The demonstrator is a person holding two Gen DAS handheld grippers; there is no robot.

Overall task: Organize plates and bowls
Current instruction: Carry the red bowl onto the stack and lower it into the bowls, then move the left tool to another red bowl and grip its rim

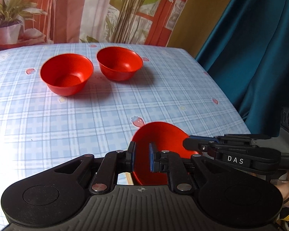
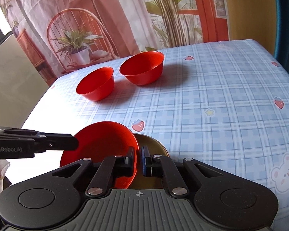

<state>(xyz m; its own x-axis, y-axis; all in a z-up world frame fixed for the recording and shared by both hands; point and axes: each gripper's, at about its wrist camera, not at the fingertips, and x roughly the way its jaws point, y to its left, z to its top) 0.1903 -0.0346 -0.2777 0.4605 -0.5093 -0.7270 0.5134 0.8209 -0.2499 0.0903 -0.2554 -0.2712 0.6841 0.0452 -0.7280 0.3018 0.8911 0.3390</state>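
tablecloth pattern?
Light blue plaid tablecloth with strawberries, stars and bears; right wrist view.

table (image 1: 163, 100): blue plaid cloth | two red bowls (image 1: 66, 74) (image 1: 119, 63) upright, side by side

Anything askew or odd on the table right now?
Nothing spilled or damaged. One oddity: the near red bowl is tilted on edge, rim pinched by both the left gripper and the right gripper. The two far bowls sit upright.
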